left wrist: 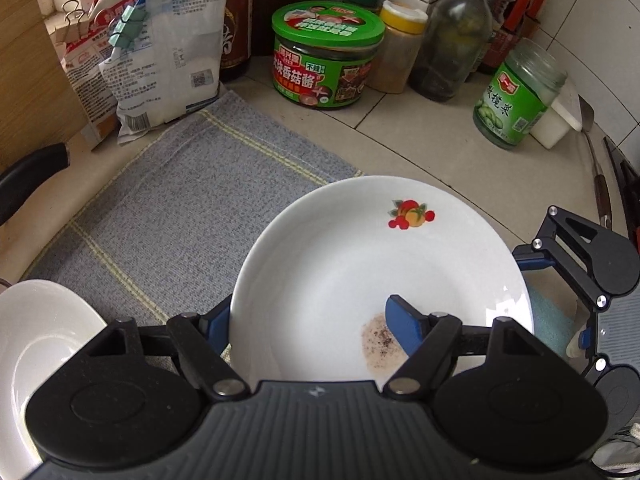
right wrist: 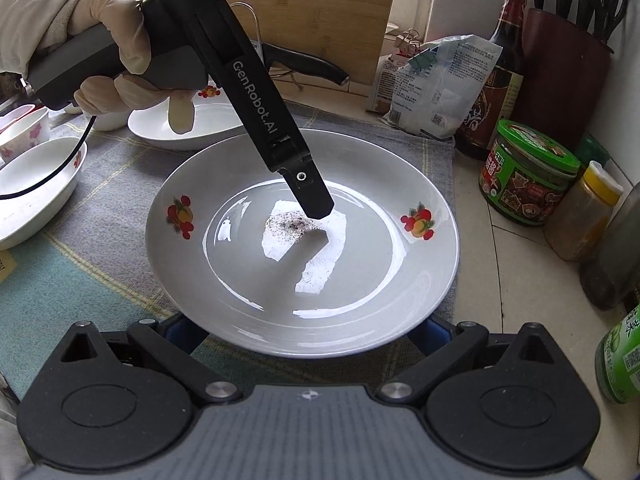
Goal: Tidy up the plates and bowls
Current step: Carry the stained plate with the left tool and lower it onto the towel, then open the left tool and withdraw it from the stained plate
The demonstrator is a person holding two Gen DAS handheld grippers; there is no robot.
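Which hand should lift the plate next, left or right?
Left. The left hand-held gripper is shut on the plate, with one finger inside it and one outside the rim. The right hand-held gripper is open at the near rim.

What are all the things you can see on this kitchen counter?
plate: one, white with fruit pictures, over the cloth, dirty smear inside
other dishes: at least three, white, left on the cloth
cloth: one, grey with yellow lines, on the counter
tub: one, green lid, by the wall
jars: two, yellow cap and green label, by the wall
bottles: several, dark or clear, by the wall
bags: two, clipped, back corner
knife block: one, dark red, corner
gloved hand: one, pale, holds left gripper
left gripper: black, shut on plate rim
right gripper: black, open, at plate's near edge
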